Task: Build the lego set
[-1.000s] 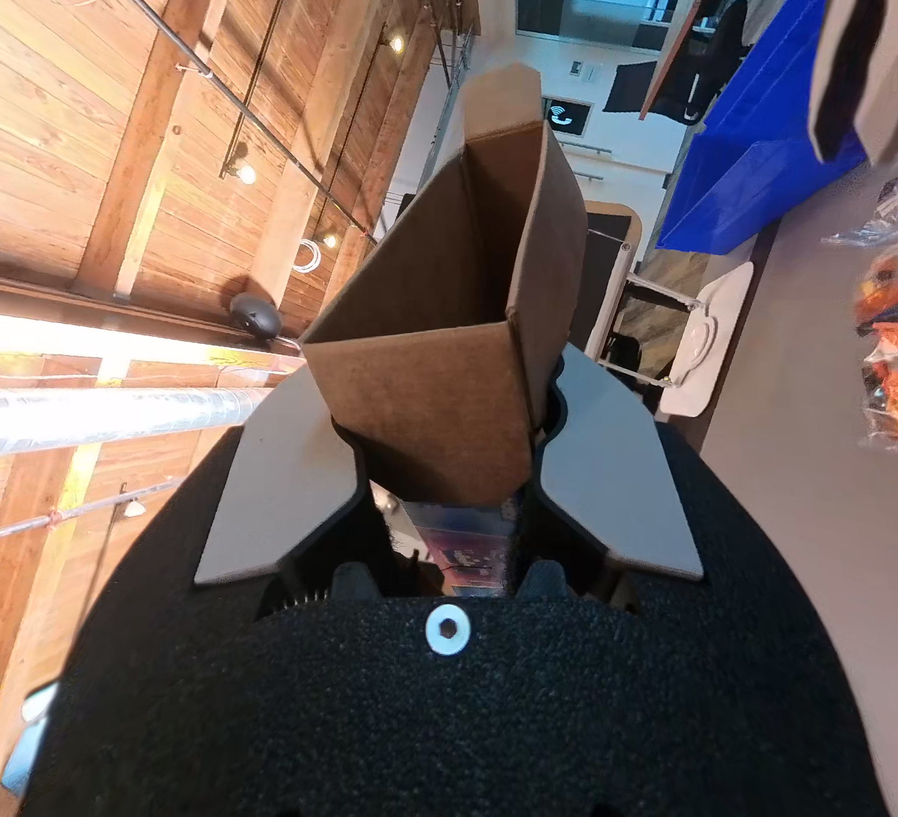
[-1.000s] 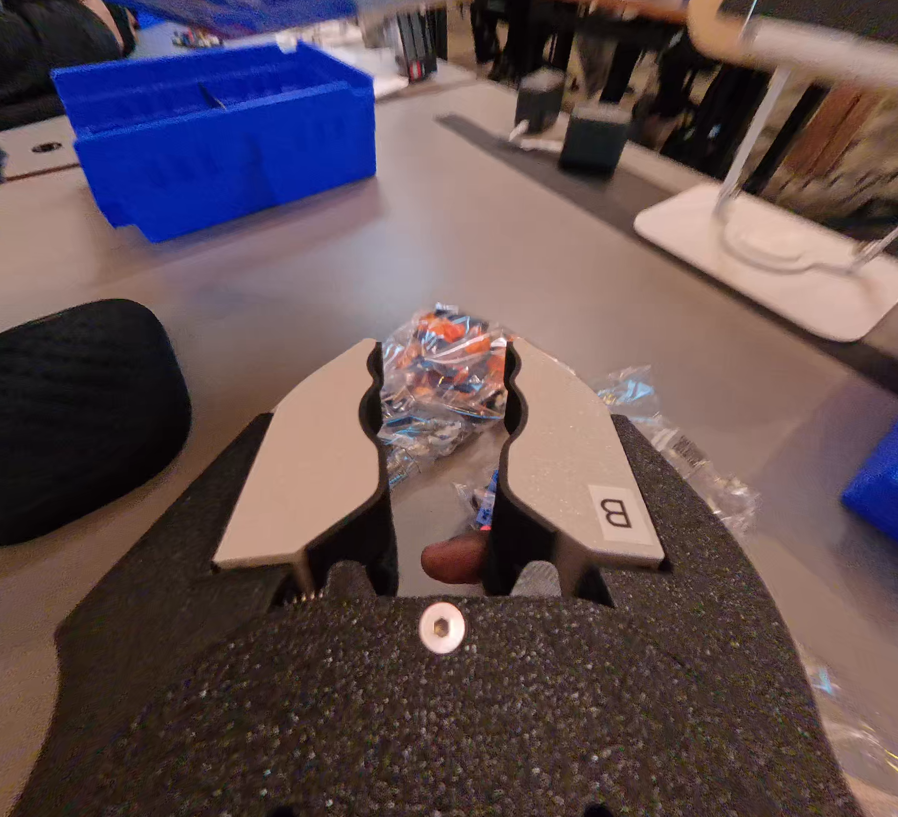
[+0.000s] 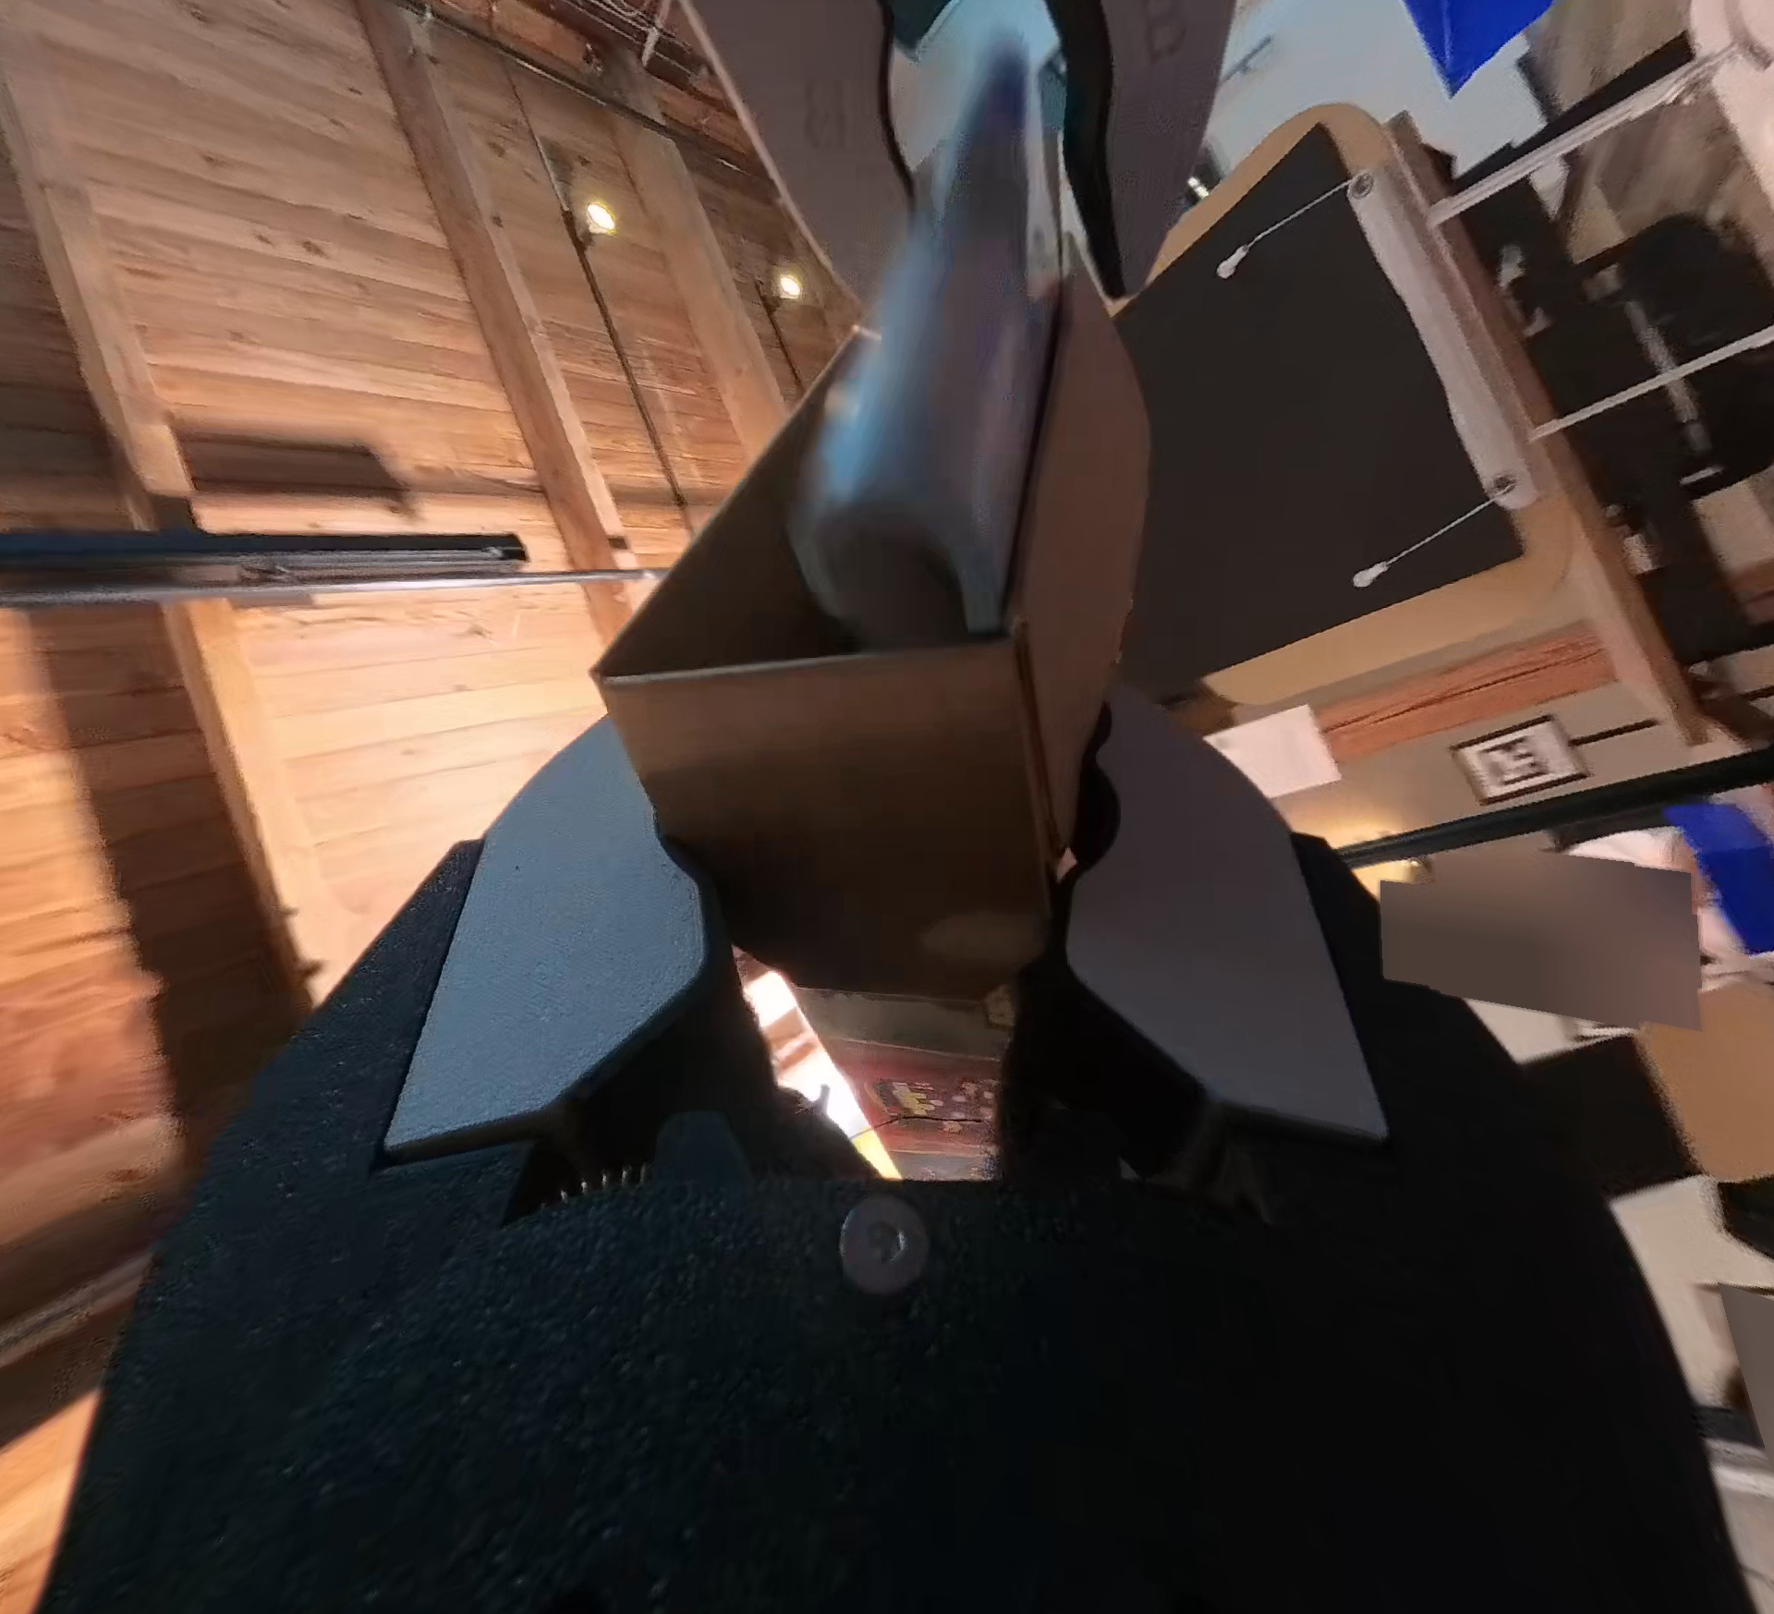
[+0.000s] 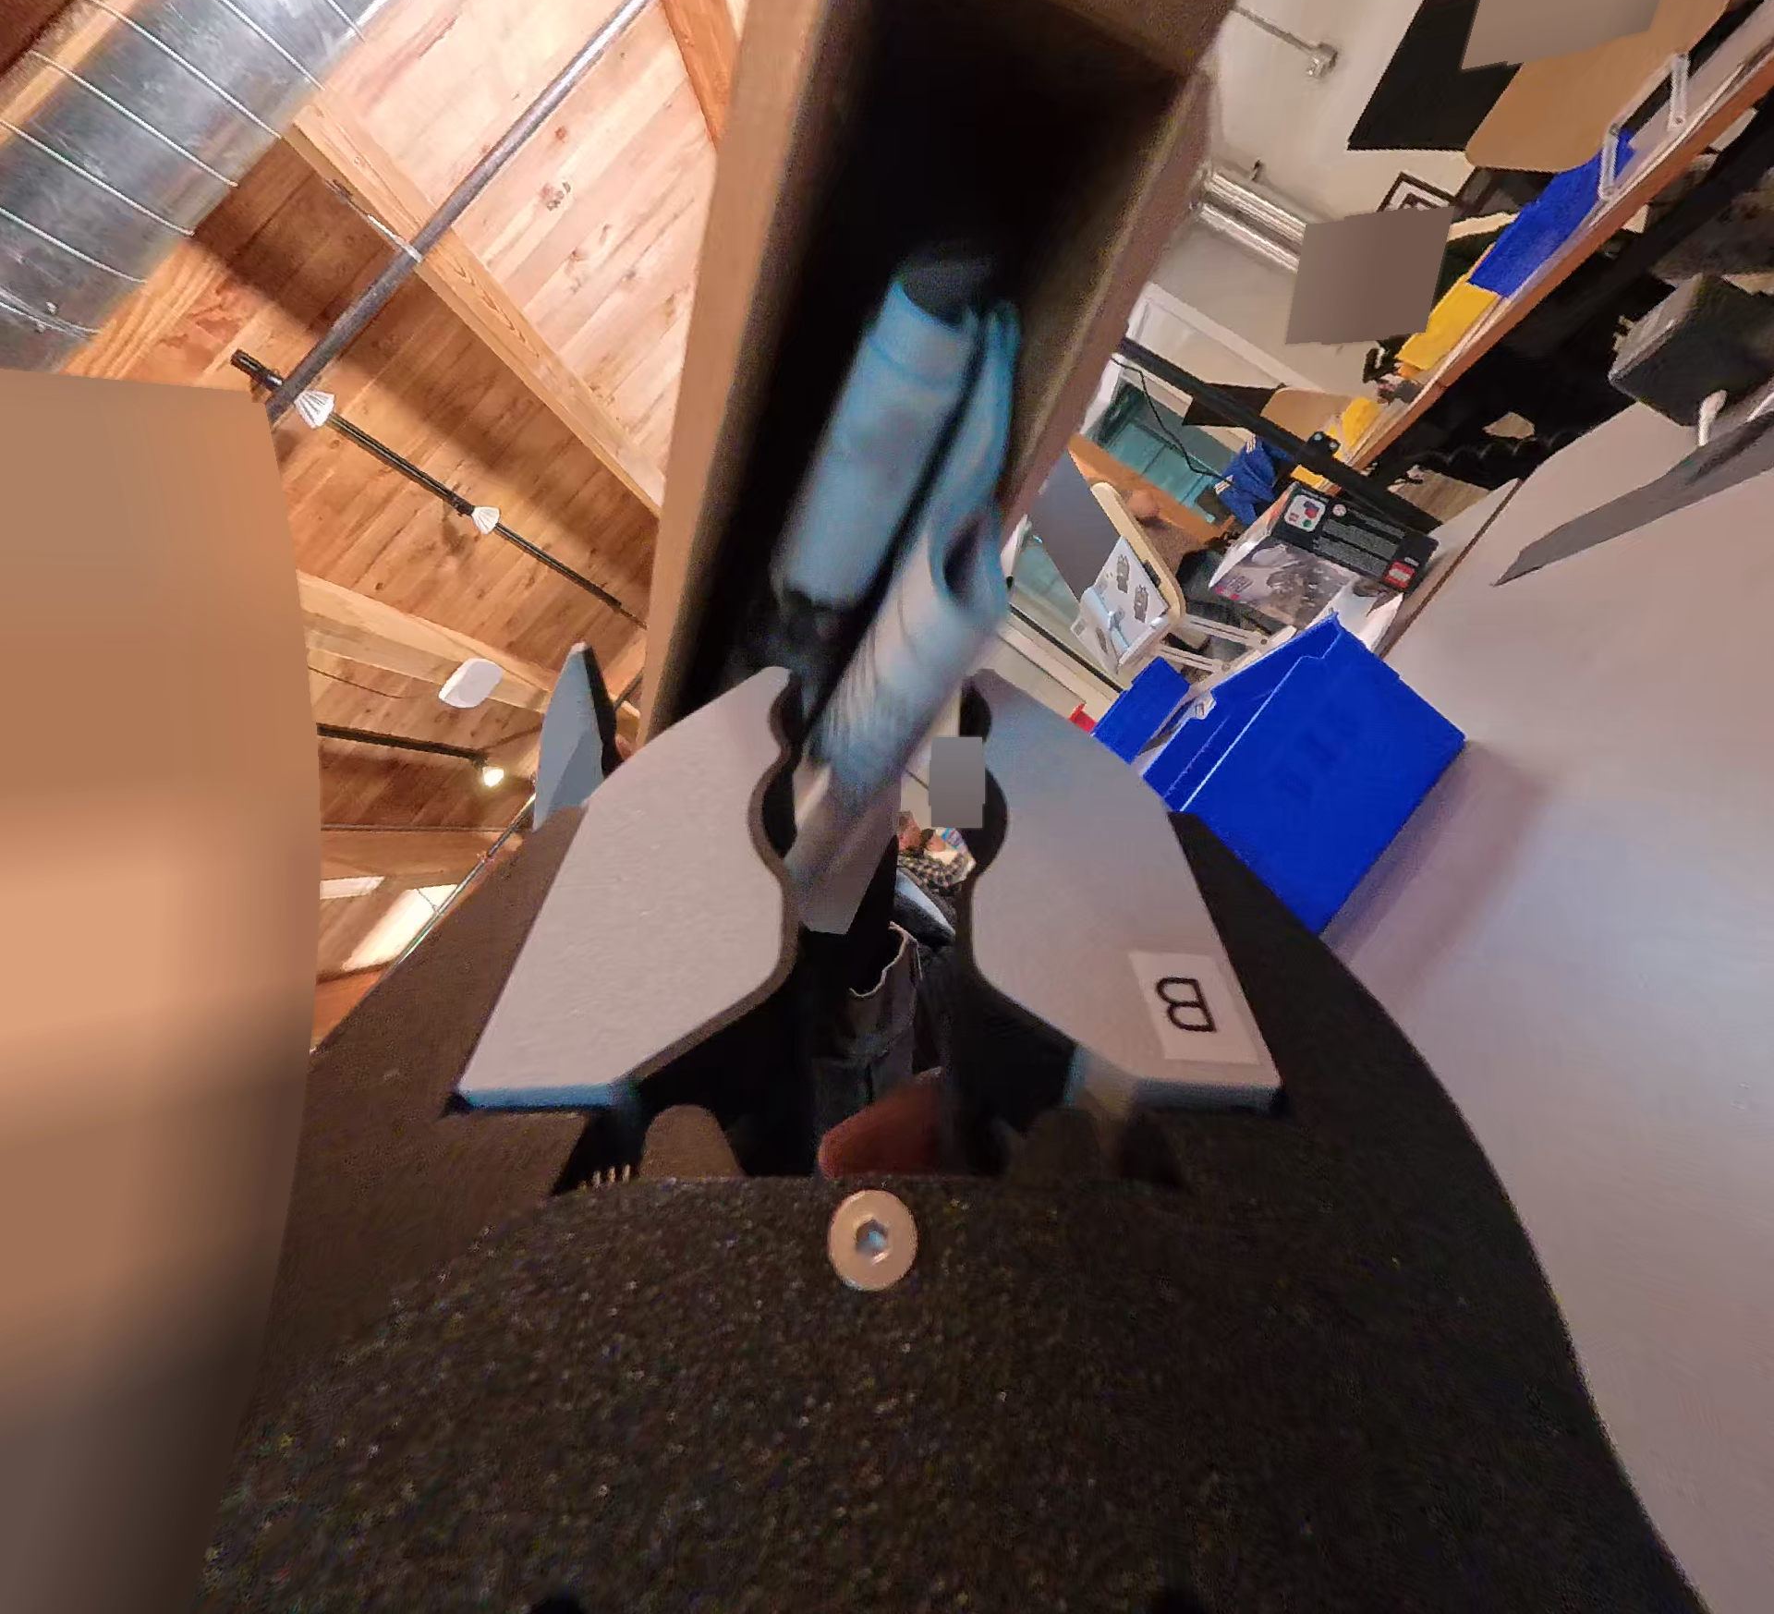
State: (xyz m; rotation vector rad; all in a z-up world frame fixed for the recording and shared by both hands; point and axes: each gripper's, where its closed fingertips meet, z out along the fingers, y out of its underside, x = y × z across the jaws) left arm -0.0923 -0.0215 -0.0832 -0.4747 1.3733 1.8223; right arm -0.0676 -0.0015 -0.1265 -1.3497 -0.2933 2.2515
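Left gripper (image 3: 869, 810) is clamped on an open brown cardboard box (image 3: 845, 790), both grey fingers (image 3: 566, 944) pressed against the box's side walls, open mouth tipped away from the camera toward the wooden plank ceiling (image 3: 288, 320). Right gripper (image 4: 878, 786) sits at the box mouth, seen in the left wrist view as two grey fingers reaching in from the top edge. A blurred pale blue-grey packet (image 4: 902, 570) lies between the right fingers and runs on into the box; the blur is heavy, there looks to be space on the right-hand side of it, and whether the pads pinch it cannot be told. In the left wrist view the same packet shows as a dark streak leaning along the inner right wall of the box. Around: blue plastic bin (image 4: 1296, 771) on a grey table (image 4: 1584, 896), silver air duct (image 4: 173, 51) overhead, black panel with tan rim (image 3: 1315, 454) behind the box.
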